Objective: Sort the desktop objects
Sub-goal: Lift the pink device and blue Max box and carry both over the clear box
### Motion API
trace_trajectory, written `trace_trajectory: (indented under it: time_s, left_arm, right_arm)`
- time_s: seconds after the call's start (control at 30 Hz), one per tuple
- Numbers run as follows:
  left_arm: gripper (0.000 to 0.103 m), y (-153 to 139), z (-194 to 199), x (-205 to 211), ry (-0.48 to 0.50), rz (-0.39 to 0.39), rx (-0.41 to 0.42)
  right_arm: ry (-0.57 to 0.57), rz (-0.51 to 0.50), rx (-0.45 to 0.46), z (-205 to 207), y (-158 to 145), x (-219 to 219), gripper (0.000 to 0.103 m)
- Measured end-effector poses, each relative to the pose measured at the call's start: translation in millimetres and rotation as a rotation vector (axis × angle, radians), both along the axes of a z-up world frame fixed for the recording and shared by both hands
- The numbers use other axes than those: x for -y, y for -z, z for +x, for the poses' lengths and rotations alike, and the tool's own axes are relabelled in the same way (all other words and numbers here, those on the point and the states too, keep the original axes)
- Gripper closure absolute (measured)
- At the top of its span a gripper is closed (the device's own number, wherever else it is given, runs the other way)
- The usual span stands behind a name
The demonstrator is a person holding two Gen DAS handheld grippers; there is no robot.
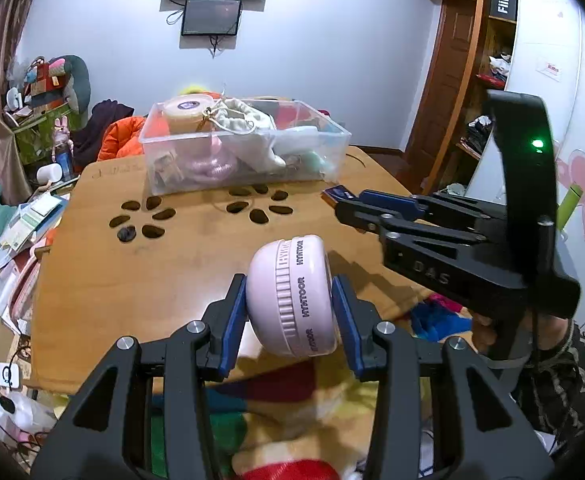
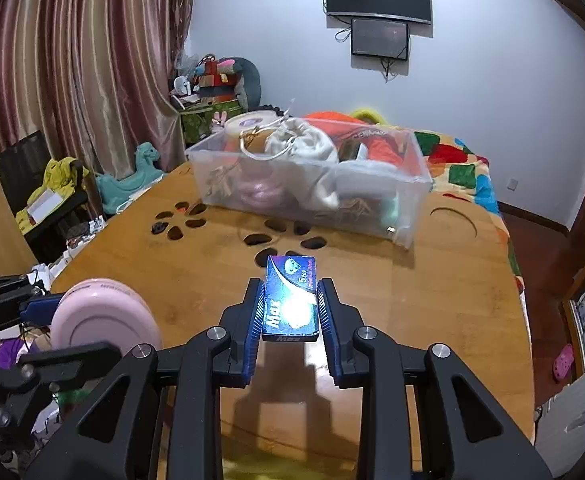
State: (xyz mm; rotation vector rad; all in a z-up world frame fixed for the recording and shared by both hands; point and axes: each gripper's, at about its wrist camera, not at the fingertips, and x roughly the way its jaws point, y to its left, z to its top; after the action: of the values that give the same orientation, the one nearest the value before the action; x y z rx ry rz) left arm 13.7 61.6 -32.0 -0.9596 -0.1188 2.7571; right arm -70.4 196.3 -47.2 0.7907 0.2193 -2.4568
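Note:
My left gripper (image 1: pixel 290 304) is shut on a round pale pink case (image 1: pixel 292 296) marked HYNTOOR and holds it on edge above the near edge of the wooden table (image 1: pixel 92 280). The case also shows in the right wrist view (image 2: pixel 104 316). My right gripper (image 2: pixel 290 300) is shut on a small blue box (image 2: pixel 290 298) marked Max and holds it above the table. In the left wrist view the right gripper (image 1: pixel 340 200) reaches in from the right with the blue box (image 1: pixel 337 193) at its tips. A clear plastic bin (image 1: pixel 244 148) full of items stands at the table's far side.
The table has two flower-shaped groups of holes (image 1: pixel 144 218) in front of the bin (image 2: pixel 312 176). A colourful blanket (image 1: pixel 276 412) lies below the table's near edge. Clutter lies left of the table (image 1: pixel 16 240). Curtains (image 2: pixel 76 64) and a shelf (image 1: pixel 488 92) flank the room.

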Motion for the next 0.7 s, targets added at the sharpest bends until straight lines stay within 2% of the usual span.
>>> trace_trajectory:
  time_s: [0.4, 0.7]
  left_arm:
    - [0.061, -25.6, -46.4, 14.5, -0.038, -0.029, -0.052]
    - [0.061, -39.0, -86.3, 24.9, -0.048, -0.017, -0.071]
  right_arm:
    - [0.006, -0.004, -0.023, -29.1, -22.9, -9.3, 0.079]
    - [-0.011, -0.014, -0.020, -60.5, -36.2, -6.0, 0.079]
